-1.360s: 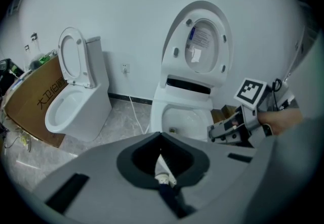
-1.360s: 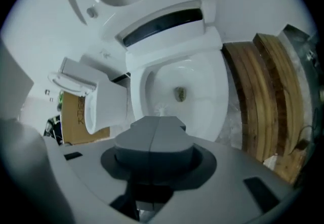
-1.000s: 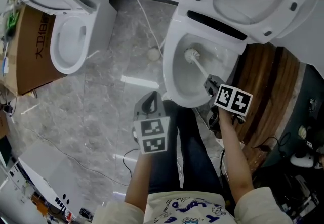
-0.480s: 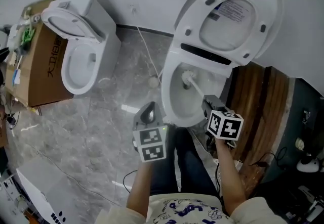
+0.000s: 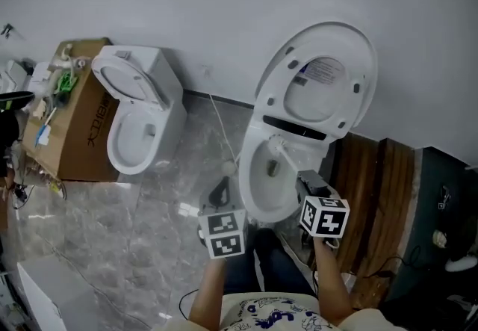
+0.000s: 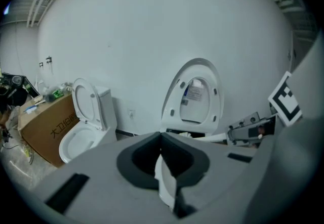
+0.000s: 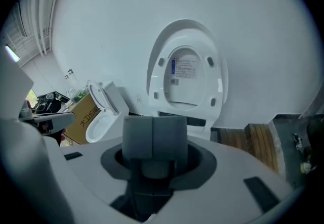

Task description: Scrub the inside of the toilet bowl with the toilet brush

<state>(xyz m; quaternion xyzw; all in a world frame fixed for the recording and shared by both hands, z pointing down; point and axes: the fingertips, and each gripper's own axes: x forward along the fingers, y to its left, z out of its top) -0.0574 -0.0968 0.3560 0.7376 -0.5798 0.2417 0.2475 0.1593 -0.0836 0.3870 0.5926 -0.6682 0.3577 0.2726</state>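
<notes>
The white toilet [image 5: 254,195] stands with its lid [image 5: 321,90] and seat raised against the wall. The toilet brush [image 5: 278,145] has its white head at the back of the bowl, under the rim, and its handle slants down to my right gripper [image 5: 306,182]. That gripper is shut on the handle at the bowl's near right edge. In the right gripper view its pads [image 7: 154,137] are pressed together, and the lid [image 7: 187,74] rises beyond them. My left gripper [image 5: 220,187] is shut and holds nothing, just left of the bowl's front. The left gripper view shows the brush [image 6: 186,135] and handle.
A second white toilet [image 5: 138,128] with a raised lid stands to the left, beside a cardboard box [image 5: 78,135] with clutter on top. A white cable [image 5: 219,131] runs down the wall to the marble floor. Wooden boards [image 5: 373,187] lie right of the toilet.
The head view has tilted up, showing more wall. The brush head has moved from the middle of the bowl to its back rim. Both grippers sit lower in the view.
</notes>
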